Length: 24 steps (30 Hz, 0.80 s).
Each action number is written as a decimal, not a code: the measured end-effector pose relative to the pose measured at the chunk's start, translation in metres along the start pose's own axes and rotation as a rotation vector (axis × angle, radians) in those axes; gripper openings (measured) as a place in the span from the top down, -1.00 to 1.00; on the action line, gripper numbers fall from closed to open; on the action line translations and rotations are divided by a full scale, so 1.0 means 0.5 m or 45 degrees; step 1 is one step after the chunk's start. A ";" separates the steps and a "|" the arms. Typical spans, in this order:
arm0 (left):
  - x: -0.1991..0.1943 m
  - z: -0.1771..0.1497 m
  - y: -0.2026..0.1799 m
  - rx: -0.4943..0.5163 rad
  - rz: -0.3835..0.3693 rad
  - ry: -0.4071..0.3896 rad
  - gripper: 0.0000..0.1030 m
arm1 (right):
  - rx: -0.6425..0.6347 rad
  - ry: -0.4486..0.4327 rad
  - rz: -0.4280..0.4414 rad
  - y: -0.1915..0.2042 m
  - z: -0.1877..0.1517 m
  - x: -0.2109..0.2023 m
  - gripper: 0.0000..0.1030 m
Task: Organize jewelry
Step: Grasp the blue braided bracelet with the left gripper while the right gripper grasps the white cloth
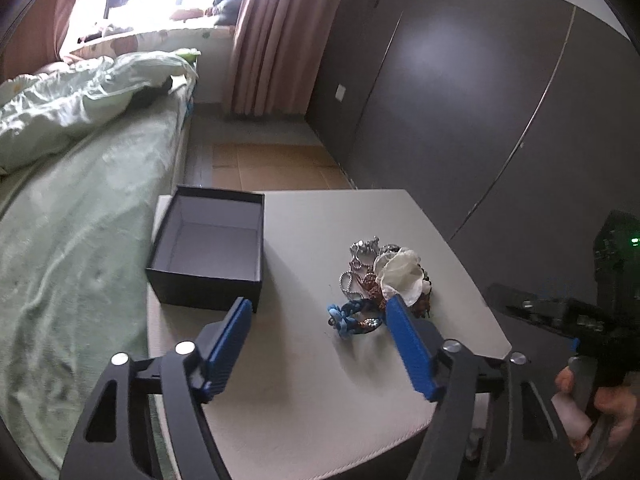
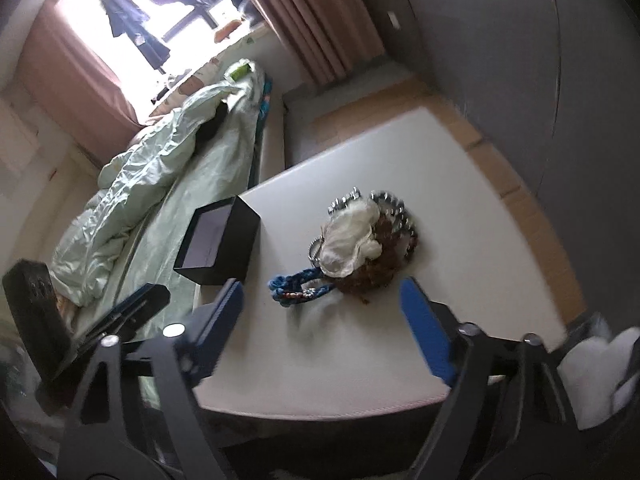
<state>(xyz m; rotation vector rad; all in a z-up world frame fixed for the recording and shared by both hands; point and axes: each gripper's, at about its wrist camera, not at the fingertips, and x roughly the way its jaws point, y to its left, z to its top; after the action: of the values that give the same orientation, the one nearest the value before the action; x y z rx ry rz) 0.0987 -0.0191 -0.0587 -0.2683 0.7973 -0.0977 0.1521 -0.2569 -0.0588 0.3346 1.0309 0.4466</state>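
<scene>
A: Where is the jewelry?

B: It lies in one heap [image 1: 382,280] on the pale tabletop [image 1: 304,360], toward the right half. On top sits a cream fabric flower [image 1: 400,274], with silver chain links [image 1: 356,264] showing behind and to the left of it, and brownish beads underneath. A blue braided bracelet [image 1: 352,318] trails out of the pile on the near left side, touching it.

A: And the box?

B: A black box [image 1: 208,252] with a pale lining stands open on the tabletop's left part, beside the bed [image 1: 72,240] with its green cover. It holds nothing and is well apart from the heap.

A: What are the hands doing?

B: The left gripper [image 1: 318,308] hovers over the near tabletop with its blue fingers [image 1: 230,344] spread wide, gripping nothing; the right-hand one sits in front of the edge of the heap in that view, though I cannot tell whether it touches. The right gripper [image 2: 320,292] is likewise spread and bare, held above the tabletop with the bracelet between its fingertips in the right wrist view.

A: Anything else?

B: Pink curtains [image 1: 272,40] by a bright window, and a dark wardrobe [image 1: 460,100] on the right.
</scene>
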 end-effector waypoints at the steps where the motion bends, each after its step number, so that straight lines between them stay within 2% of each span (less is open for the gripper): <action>1: 0.006 0.001 0.000 -0.002 -0.004 0.009 -0.24 | 0.012 0.016 -0.014 -0.006 0.003 0.010 -0.35; 5: 0.043 0.004 0.004 -0.012 -0.017 0.056 -0.18 | 0.070 0.049 -0.027 -0.023 0.018 0.043 -0.31; 7: 0.063 0.007 0.007 -0.026 -0.022 0.080 -0.14 | 0.106 0.066 -0.018 -0.033 0.029 0.061 -0.22; 12: 0.113 0.010 0.013 -0.062 -0.035 0.135 -0.14 | 0.132 0.089 -0.016 -0.045 0.058 0.106 -0.13; 16: 0.158 0.007 0.018 -0.097 -0.053 0.200 -0.04 | 0.140 0.127 -0.010 -0.044 0.078 0.145 0.10; 24: 0.209 0.014 0.012 -0.082 -0.071 0.260 -0.04 | 0.134 0.147 -0.088 -0.042 0.101 0.185 0.11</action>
<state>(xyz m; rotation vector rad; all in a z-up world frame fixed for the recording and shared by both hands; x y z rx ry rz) 0.1764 -0.0314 -0.1281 -0.3453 0.9975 -0.1538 0.2408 -0.2313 -0.1133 0.3689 1.1776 0.3529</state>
